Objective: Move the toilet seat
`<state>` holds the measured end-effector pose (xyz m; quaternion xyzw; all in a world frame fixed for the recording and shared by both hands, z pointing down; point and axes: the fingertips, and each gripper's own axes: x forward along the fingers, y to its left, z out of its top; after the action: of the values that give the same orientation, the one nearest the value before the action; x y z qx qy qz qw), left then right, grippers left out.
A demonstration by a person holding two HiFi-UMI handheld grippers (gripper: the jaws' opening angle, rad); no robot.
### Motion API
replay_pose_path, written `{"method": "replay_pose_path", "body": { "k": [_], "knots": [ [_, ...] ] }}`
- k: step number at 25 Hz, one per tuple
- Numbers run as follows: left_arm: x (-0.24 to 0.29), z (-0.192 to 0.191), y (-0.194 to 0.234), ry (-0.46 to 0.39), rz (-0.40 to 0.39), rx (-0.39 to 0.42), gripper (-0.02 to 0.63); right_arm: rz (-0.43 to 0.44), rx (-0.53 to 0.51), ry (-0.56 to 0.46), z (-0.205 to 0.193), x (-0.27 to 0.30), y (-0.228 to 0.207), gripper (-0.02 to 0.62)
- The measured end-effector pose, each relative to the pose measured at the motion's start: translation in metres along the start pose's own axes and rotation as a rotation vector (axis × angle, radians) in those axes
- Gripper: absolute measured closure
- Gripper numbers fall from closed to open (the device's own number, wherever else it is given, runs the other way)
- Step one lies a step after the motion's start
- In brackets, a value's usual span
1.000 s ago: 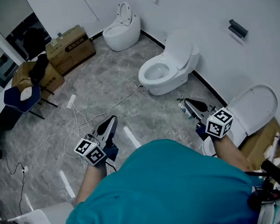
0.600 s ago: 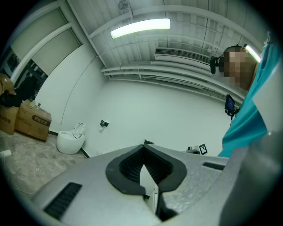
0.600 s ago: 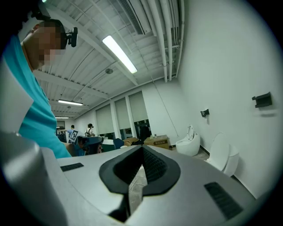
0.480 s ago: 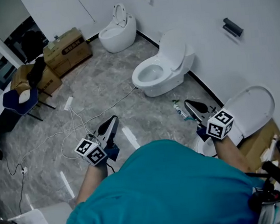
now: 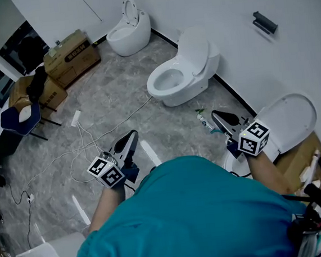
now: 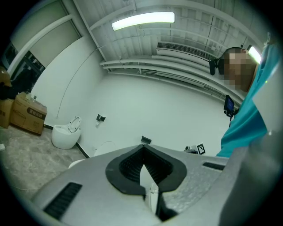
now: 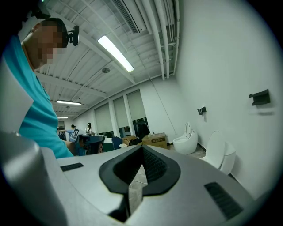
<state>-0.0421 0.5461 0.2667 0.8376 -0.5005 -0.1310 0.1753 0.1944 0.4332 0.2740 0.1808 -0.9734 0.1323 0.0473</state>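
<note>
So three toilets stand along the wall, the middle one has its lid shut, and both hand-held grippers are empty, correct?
Not quite. The middle toilet has its lid raised, not shut, and the bowl is open; the head view shows it. The rest holds: three toilets, and the left hand-held gripper and right hand-held gripper are both empty.

Two cardboard boxes (image 5: 71, 53) stand on the grey marbled floor (image 5: 118, 95) near the far wall, with a blue chair (image 5: 19, 118) just beside them. A white power strip (image 5: 76, 117) and loose white cables (image 5: 85, 141) lie on the floor. A small bottle (image 5: 204, 120) sits close to the right wall, which carries a dark bracket (image 5: 265, 23).
</note>
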Motion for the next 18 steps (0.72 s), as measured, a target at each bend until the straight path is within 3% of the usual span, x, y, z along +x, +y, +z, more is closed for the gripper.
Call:
{"method": "replay_pose_path", "body": {
  "k": [8, 18],
  "knots": [
    [0.024, 0.026, 0.092, 0.002, -0.057, -0.033, 0.600, -0.043, -0.010, 0.008, 0.015, 0.078, -0.021, 0.597],
    [0.058, 0.109, 0.239, 0.057, -0.183, -0.024, 0.600, -0.173, -0.009, -0.044, 0.069, 0.222, -0.041, 0.597]
  ]
}}
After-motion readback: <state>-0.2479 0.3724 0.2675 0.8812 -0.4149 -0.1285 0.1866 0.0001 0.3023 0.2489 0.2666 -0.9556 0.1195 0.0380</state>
